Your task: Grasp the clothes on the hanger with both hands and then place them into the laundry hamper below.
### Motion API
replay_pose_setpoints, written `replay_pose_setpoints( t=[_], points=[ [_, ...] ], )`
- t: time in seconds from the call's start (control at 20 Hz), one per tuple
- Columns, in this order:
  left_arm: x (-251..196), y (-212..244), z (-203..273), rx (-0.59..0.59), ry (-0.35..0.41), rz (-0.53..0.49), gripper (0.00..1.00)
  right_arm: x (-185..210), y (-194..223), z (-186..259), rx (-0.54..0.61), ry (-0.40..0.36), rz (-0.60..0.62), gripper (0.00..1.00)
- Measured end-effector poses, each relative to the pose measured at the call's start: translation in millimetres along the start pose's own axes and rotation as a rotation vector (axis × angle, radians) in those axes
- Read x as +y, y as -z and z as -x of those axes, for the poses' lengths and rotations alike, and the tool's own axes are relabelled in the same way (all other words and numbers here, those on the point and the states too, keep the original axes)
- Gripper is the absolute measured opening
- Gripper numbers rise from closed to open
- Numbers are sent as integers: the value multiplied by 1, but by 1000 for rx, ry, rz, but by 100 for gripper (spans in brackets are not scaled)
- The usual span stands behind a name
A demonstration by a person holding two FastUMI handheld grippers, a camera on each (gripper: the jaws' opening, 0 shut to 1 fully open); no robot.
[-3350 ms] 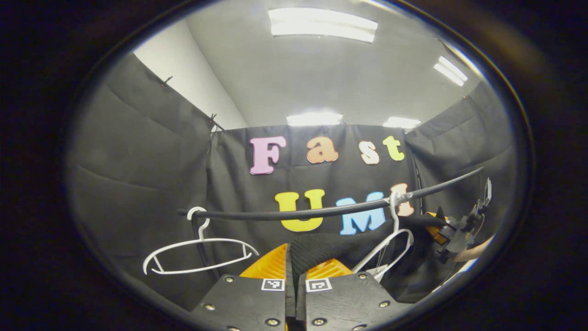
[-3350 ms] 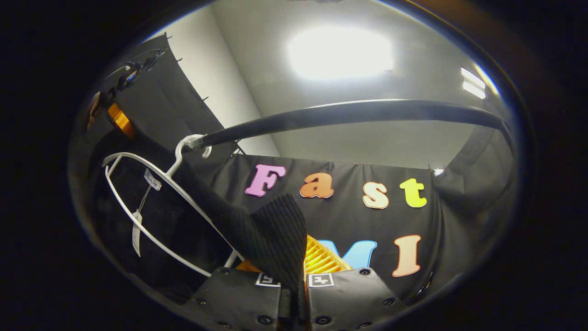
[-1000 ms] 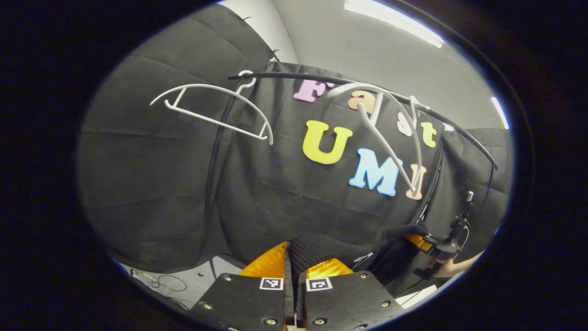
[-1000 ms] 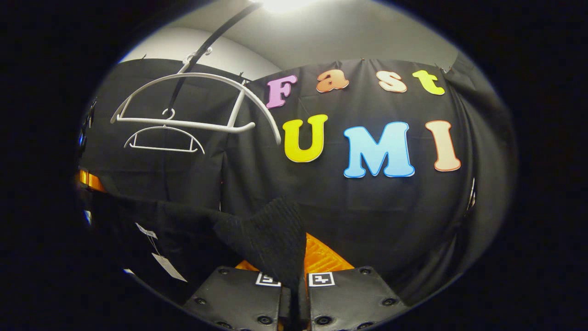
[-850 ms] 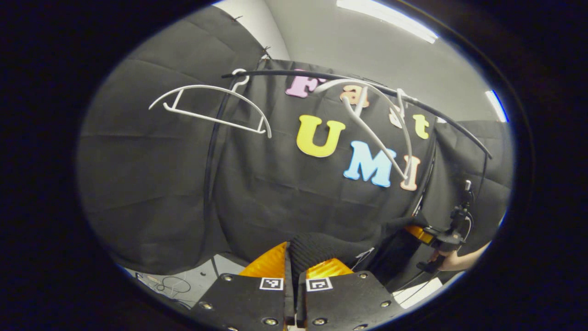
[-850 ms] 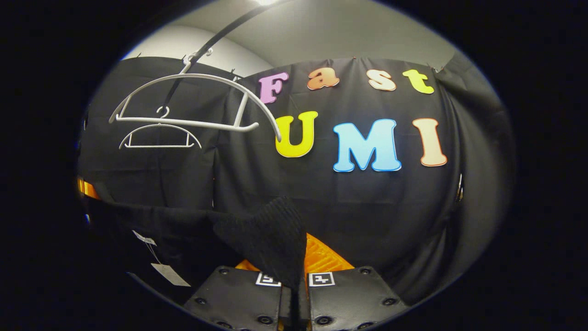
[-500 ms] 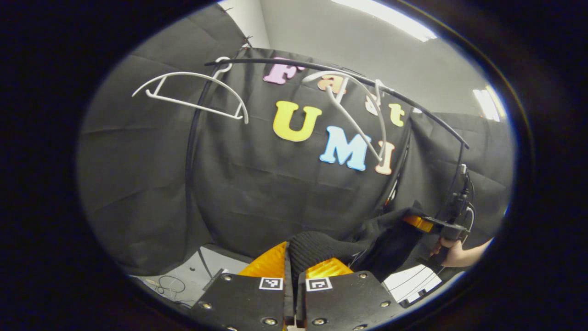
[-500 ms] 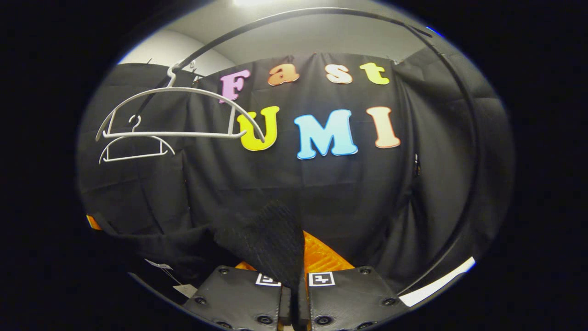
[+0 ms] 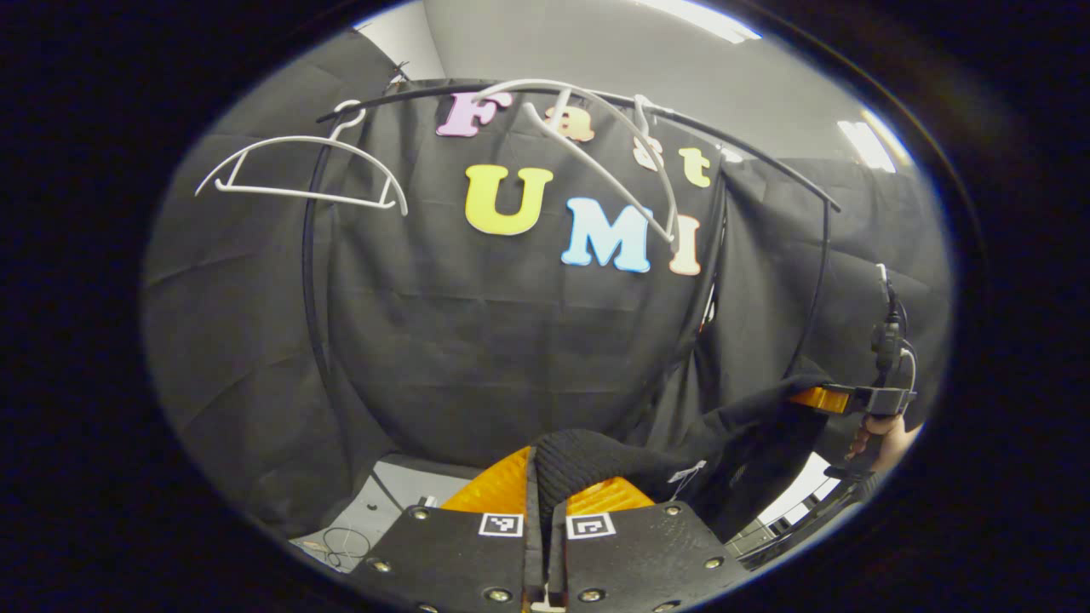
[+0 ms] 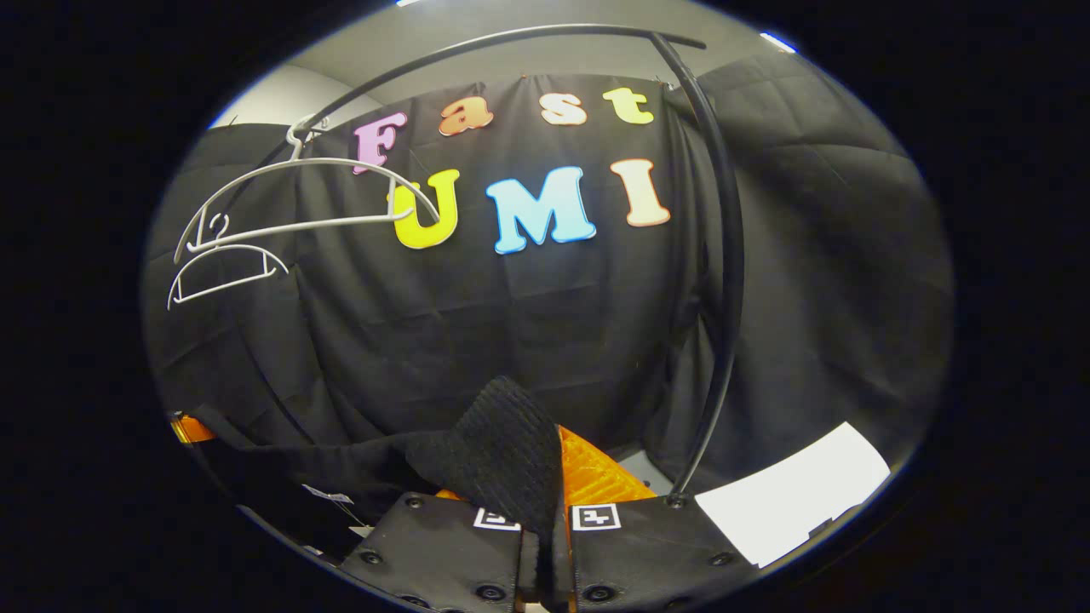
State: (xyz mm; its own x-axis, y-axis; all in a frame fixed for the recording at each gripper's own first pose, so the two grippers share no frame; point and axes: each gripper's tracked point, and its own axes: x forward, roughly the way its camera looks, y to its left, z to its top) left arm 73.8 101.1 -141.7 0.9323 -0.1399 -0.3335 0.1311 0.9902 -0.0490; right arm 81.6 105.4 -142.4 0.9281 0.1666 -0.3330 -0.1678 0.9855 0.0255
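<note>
Matt ribbed-knit black garment (image 10: 502, 451)

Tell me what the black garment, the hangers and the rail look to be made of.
Garment: a black knit, ribbed where the right claw pinches it, matte and limp.
Hangers: white, smooth, thin; probably plastic, possibly coated wire.
Rail: a black tube with a slight sheen, likely painted metal, though plastic cannot be ruled out.

black garment rail (image 10: 724, 255) | grey floor (image 9: 400, 502) (loose cable (image 9: 341, 541) on it) | white ceiling lights (image 9: 864, 145)
</note>
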Motion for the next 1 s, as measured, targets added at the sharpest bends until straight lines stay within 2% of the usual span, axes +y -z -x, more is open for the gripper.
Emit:
replay_pose_setpoints(
  t=[0.2, 0.5, 0.8, 1.0],
  points=[
    [-12, 36, -14, 74, 25, -28, 4, 5, 52, 0, 74, 0, -80, 10],
    [-33, 89, -51, 162, 84, -61, 4, 23, 111, -8, 175, 0, -72, 10],
    [-31, 160, -88, 267, 127, -99, 4, 25, 165, -25, 266, 45, -88, 10],
    [-32, 201, -97, 308, 128, -125, 4, 30, 203, -40, 337, 73, -115, 10]
  ],
)
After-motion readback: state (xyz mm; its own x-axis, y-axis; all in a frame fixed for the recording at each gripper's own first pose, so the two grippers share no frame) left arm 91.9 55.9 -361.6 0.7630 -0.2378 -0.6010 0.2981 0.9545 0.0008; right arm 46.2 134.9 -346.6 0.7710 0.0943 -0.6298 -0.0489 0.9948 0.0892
